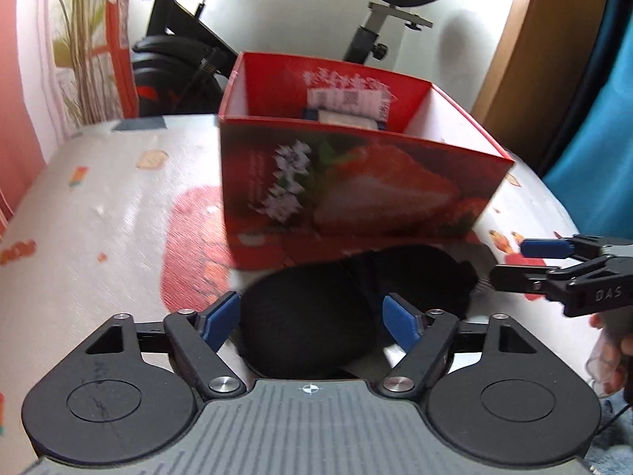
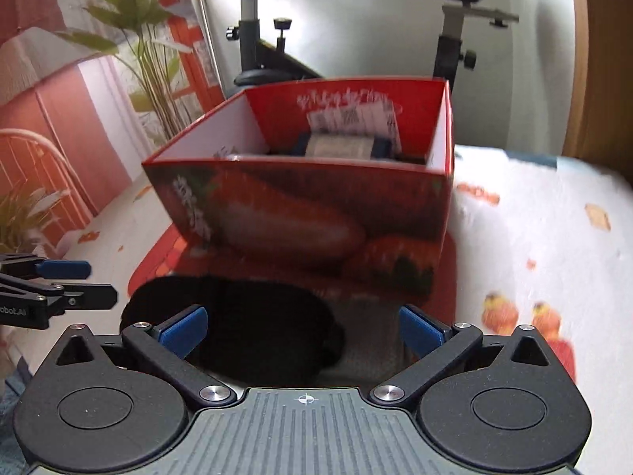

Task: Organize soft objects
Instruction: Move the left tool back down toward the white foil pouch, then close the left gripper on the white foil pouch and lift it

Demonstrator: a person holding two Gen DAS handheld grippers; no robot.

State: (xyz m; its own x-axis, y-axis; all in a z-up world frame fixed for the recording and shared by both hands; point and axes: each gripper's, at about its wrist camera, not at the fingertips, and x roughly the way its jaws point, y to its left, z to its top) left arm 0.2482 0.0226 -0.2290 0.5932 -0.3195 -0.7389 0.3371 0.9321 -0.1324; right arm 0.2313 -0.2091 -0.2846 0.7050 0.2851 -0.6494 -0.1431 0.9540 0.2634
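Patterned tablecloth (image 1: pixel 99 213) over a table, with an exercise bike (image 1: pixel 190 39) and a leafy plant (image 2: pixel 142 47) at the far side. Open red box (image 1: pixel 356 174) at centre, holding a labelled packet (image 1: pixel 348 107) against its far wall; black soft object (image 1: pixel 316 316) flat on the cloth just near of the box. Left gripper (image 1: pixel 312 316) with fingers spread wide to either side of the black soft object, gripping nothing; right gripper (image 2: pixel 304 328) likewise wide open above it, empty.

A home room — exercise bike (image 1: pixel 221 51), potted plant (image 2: pixel 150 59), patterned tablecloth (image 1: pixel 118 206).
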